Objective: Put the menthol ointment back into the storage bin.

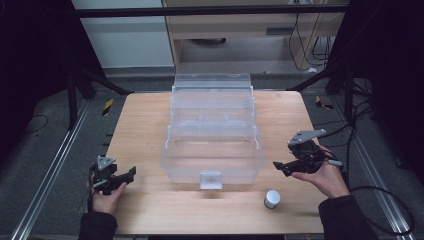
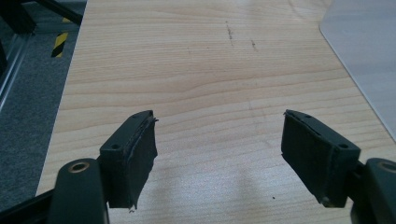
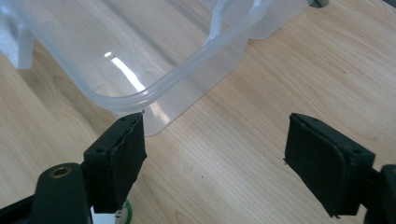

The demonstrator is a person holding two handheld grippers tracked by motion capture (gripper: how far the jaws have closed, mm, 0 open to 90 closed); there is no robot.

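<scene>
Setting: On a wooden table [image 1: 150,120], a person works with a two-jaw gripper in each hand, the forearms entering from the near edge.

Clear box: a transparent plastic organiser box [image 1: 212,135] stands open mid-table, its tiers fanned back in steps toward the far edge so the deep bottom bin faces the person, seemingly ready to take a load.

Latch: a white clasp [image 1: 210,179] hangs at the middle of the bin's near wall, undone.

Small can: a little silver cylinder [image 1: 272,198] stands upright on the table near the box's near right corner, apart from the wall and below the right hand, apparently the item waiting to go in.

Right gripper: the right gripper [image 1: 289,166] hangs beside the bin's right end, jaws spread and empty; in its own view the bin's rounded corner [image 3: 154,93] lies just ahead.

Left gripper: the left gripper [image 1: 124,176] rests low at the near left, well clear of the box, jaws apart over bare wood, probably kept aside.
</scene>
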